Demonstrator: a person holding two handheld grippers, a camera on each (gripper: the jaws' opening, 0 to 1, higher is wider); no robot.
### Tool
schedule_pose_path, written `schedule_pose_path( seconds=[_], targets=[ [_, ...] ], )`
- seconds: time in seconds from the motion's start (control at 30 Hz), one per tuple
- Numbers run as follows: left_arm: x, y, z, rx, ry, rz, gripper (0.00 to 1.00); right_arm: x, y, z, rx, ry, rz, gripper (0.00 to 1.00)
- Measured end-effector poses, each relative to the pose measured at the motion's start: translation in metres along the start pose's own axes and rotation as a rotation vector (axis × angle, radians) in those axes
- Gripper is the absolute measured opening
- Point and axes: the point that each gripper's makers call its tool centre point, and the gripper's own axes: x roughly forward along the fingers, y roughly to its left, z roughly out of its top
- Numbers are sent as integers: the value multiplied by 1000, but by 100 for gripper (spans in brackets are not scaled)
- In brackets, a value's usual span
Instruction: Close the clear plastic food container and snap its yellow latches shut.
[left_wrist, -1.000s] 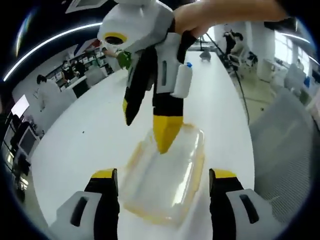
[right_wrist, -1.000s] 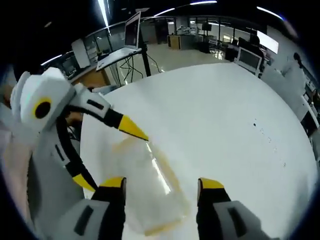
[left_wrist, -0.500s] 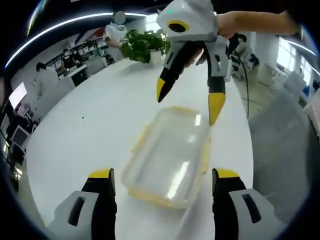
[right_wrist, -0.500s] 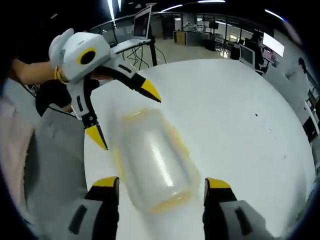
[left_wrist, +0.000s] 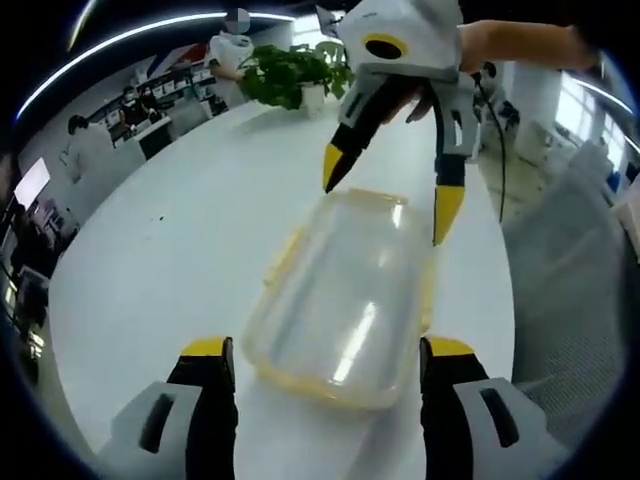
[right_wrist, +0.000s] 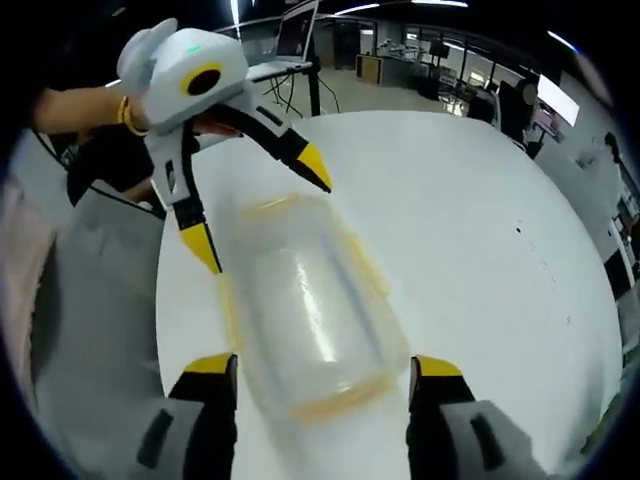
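Right gripper (left_wrist: 392, 200), a second ago low with yellow tip touching container (left_wrist: 345, 295) lid, now raised clear above far end, jaws spread. Left gripper (right_wrist: 262, 215) likewise lifted off container (right_wrist: 305, 315), jaws apart.

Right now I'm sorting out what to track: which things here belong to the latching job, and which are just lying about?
For the job:
clear food container with yellow latches
left hand-held gripper, open
right hand-held gripper, open

Just there:
white table
potted plant
laptop
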Motion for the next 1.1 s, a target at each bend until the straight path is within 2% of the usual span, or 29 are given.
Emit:
schedule_pose_path(
  seconds=[0.33,0.77,1.1],
  targets=[
    [5,2,0,6,5,-42,72,5,-5,2,-4,2,19,67],
    [16,40,9,32,22,-66,72,11,-40,16,30,-29,11,67],
    [22,61,16,10,5,-48,72,14,-62,25,1,-30,11,67]
  ],
)
